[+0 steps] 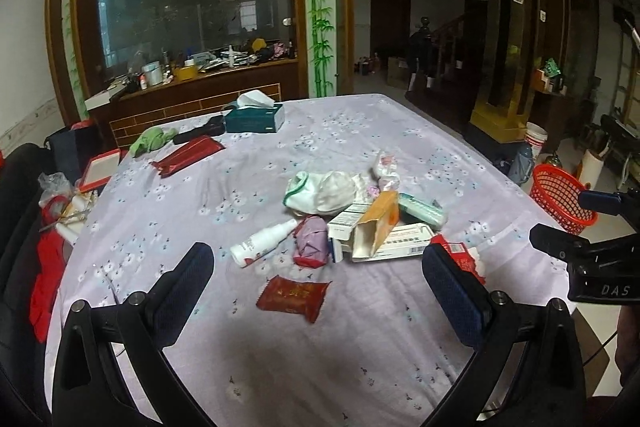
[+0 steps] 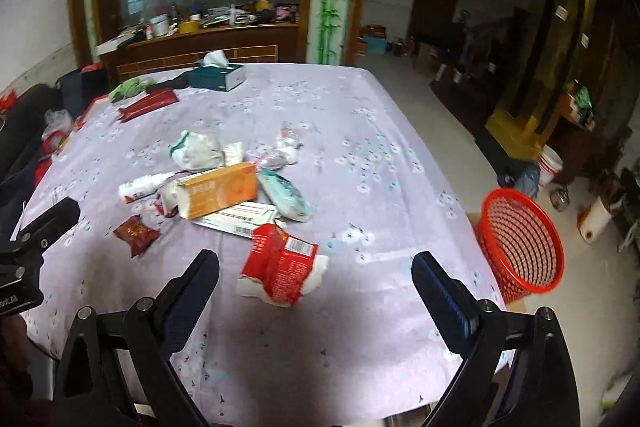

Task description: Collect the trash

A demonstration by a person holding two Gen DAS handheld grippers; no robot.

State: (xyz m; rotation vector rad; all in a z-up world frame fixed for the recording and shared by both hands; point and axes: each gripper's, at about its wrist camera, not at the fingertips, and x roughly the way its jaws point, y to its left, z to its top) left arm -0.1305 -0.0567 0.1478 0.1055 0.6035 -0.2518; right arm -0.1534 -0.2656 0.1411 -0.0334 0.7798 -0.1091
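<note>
Both claws are hanging spread wide, gripping nothing. Left gripper (image 1: 318, 281) is framing the dark red wrapper (image 1: 294, 297) (no contact); right gripper (image 2: 316, 281) is framing the crushed red carton (image 2: 280, 267).

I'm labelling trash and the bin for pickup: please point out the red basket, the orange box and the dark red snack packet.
red basket (image 2: 520, 247): right wrist view, on its mesh wall.
orange box (image 2: 224, 193): right wrist view, on its long orange face.
snack packet (image 1: 294, 297): left wrist view, on the wrapper's middle.
</note>
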